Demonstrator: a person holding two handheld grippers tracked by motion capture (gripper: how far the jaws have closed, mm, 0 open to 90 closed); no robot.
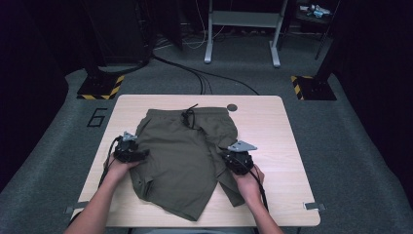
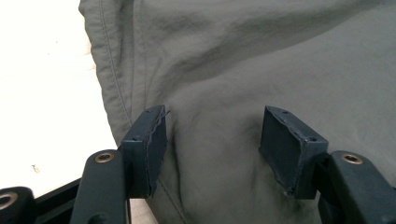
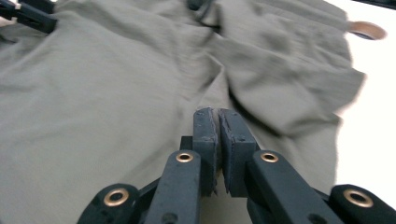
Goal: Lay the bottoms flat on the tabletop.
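On the shorts (image 1: 180,156), the right gripper (image 3: 218,122) is clamped shut, cloth pinch unclear. Left gripper (image 2: 212,140) is spread over fabric; an even fold is best made with both edges gripped.

Olive shorts (image 1: 181,151) lie on the table (image 1: 272,126) between both tools.

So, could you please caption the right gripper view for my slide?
Right claw shut above olive shorts spread on the table.

a lab: dark curtained room, grey carpet (image 1: 341,146), hazard-striped stand bases (image 1: 100,87), floor cables (image 1: 195,73)
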